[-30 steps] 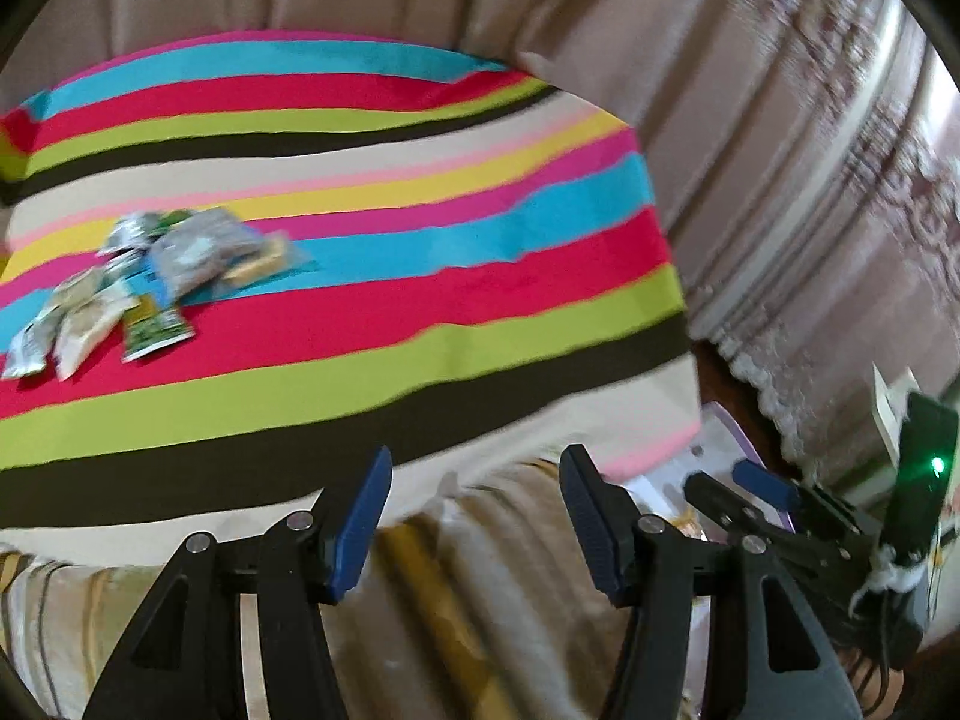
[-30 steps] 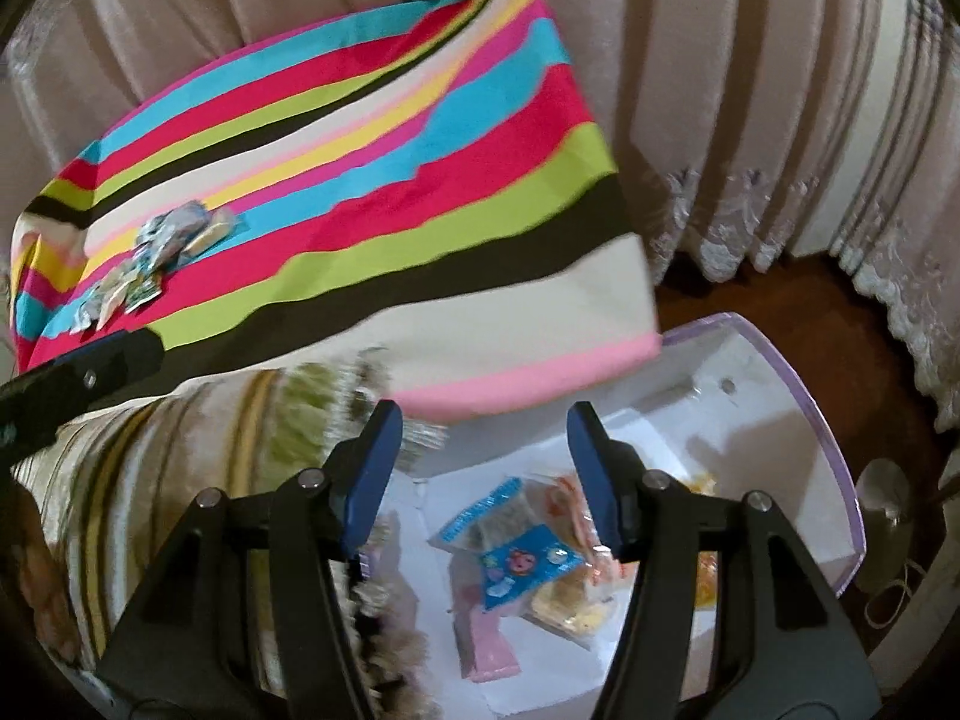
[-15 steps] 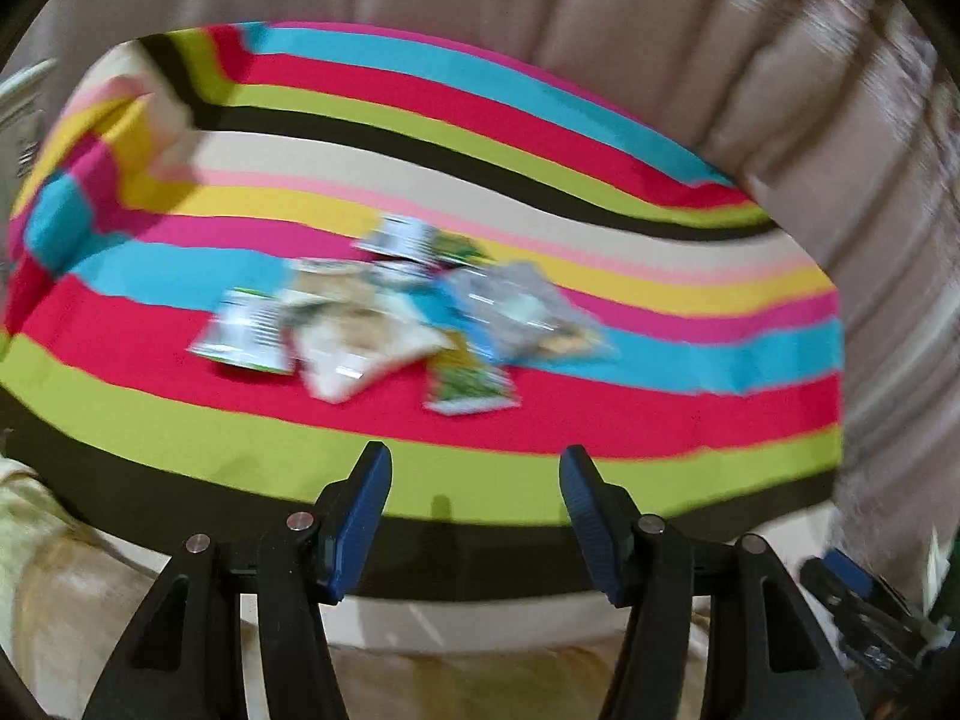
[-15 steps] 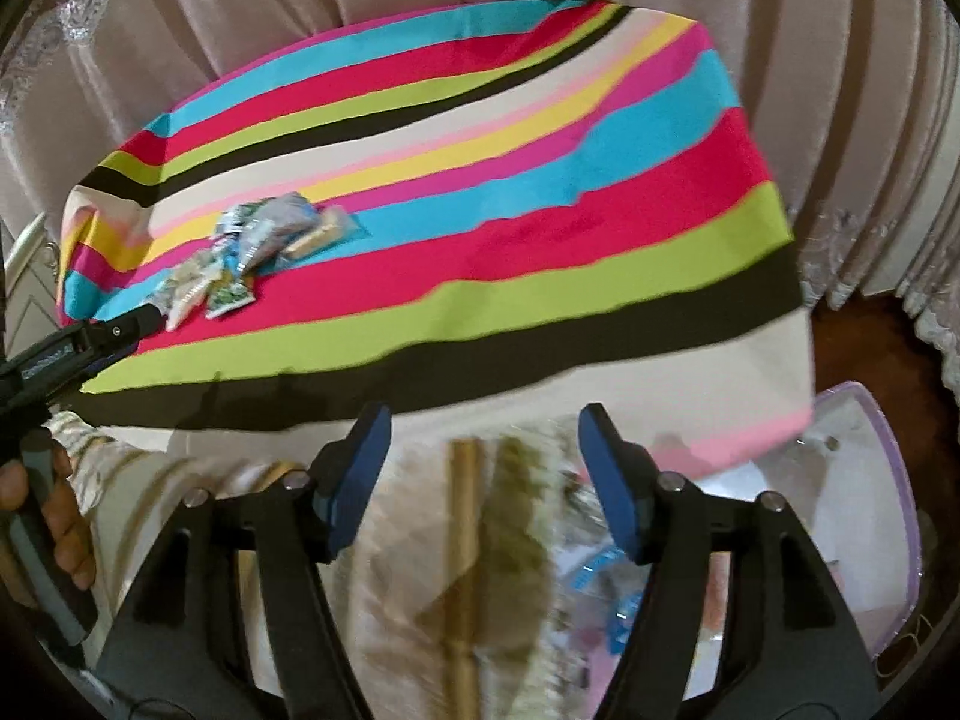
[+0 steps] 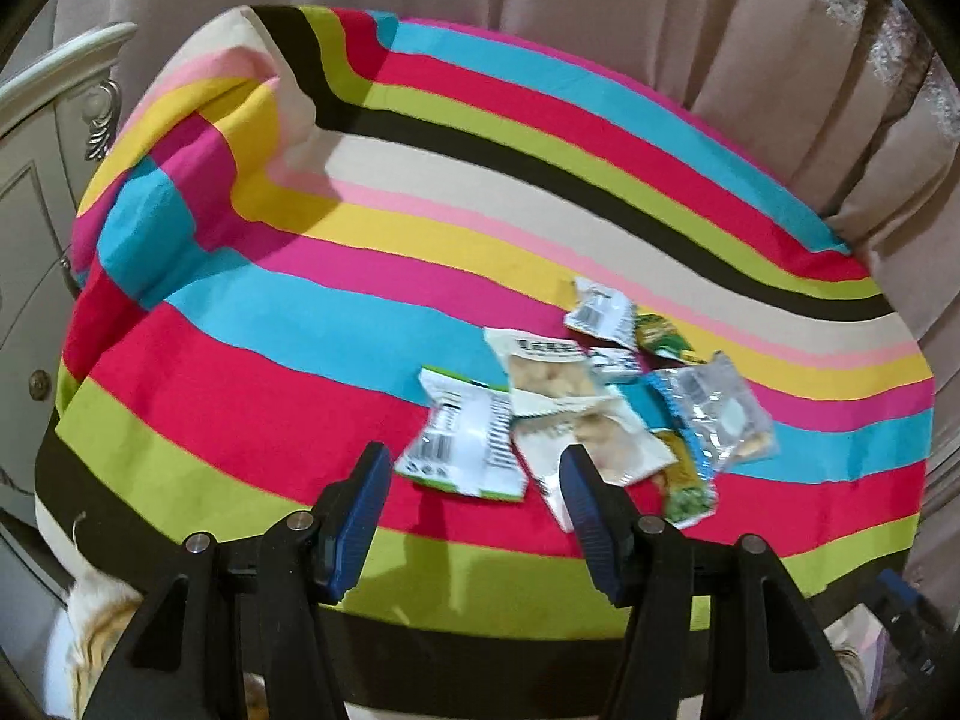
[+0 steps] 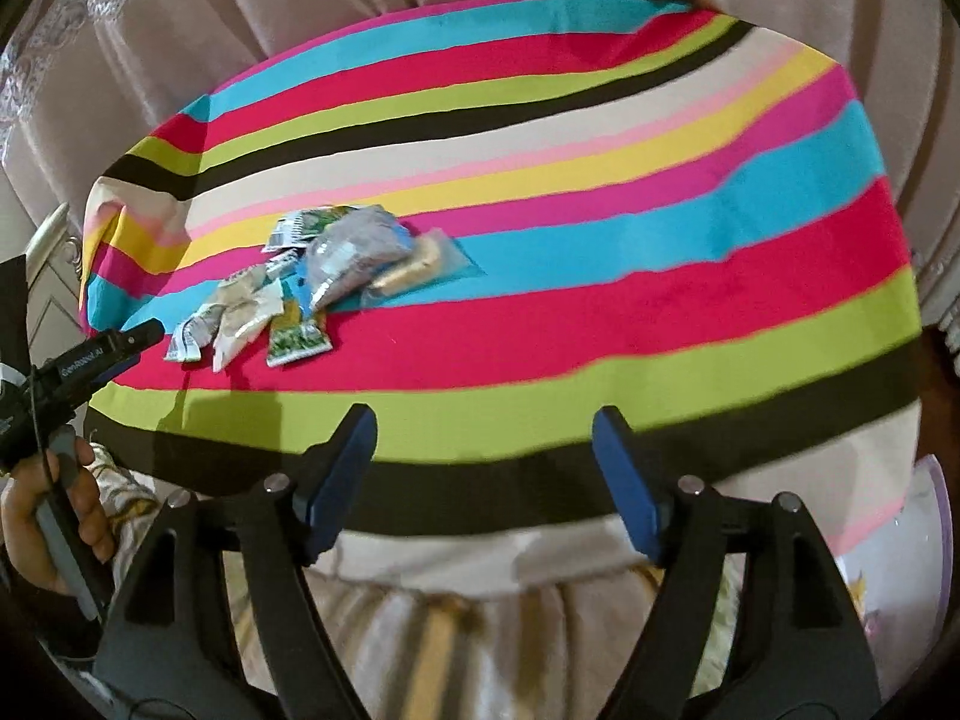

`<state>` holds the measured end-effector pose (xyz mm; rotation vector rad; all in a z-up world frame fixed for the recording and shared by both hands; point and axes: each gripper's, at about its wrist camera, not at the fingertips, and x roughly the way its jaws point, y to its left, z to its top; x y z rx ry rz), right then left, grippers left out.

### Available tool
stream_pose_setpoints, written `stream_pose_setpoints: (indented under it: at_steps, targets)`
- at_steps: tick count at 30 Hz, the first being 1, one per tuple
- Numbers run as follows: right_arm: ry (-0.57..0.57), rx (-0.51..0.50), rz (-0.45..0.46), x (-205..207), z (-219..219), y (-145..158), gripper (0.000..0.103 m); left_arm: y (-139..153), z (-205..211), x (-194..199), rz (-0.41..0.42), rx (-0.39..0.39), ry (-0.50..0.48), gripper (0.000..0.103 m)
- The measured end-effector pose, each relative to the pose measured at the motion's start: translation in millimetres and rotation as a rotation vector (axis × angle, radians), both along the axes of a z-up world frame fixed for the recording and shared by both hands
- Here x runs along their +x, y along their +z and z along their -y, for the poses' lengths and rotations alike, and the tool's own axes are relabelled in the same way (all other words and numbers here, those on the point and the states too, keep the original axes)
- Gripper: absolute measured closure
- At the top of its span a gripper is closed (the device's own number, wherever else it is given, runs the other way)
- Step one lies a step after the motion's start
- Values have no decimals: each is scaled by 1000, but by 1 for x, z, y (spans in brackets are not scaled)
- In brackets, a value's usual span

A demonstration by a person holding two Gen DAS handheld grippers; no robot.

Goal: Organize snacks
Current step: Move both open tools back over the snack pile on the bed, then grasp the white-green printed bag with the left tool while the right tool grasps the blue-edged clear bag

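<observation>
L gripper [image 5: 474, 516] hangs just short of the snack pile, jaws part-open w/ nothing between them; R gripper [image 6: 486, 468] sits further back over the near edge of the striped cloth [image 5: 252, 408], jaws opening, also empty. Nearest item is the white packet w/ barcode [image 5: 465, 447], lying flat on the red stripe just ahead of the L gripper. Judging by looks: light, thin, crinkly foil, prob slippery, so pinch a sealed end/edge, not the flat middle. Behind it 2 white packs w/ clear windows [image 5: 549, 378] showing pale pieces, likely brittle, go gentle. To the right a clear plastic bag [image 5: 717, 414], soft & floppy, and a green-print sachet [image 5: 690, 495]. Furthest back a small white packet [image 5: 600, 309] and green one [image 5: 660, 333]. All overlap in 1 loose heap on the cloth-covered bench, so lifting one may drag a neighbour.
</observation>
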<state>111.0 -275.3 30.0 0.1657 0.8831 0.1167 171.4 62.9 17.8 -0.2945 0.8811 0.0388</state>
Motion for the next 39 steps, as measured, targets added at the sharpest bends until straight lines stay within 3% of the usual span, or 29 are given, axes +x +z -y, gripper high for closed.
stream_pose_setpoints:
  at_steps: [12,22,39]
  targets:
    - [-17,113,-54,65,-54,-14,23,-29,-2,40,-105,61,-35,44]
    - [-78,171,-85,106,-80,-21,23,-40,0,46,-105,70,-61,57]
    - [-69,65,-96,175,-124,-34,20,-39,-18,29,-79,-28,-49,57]
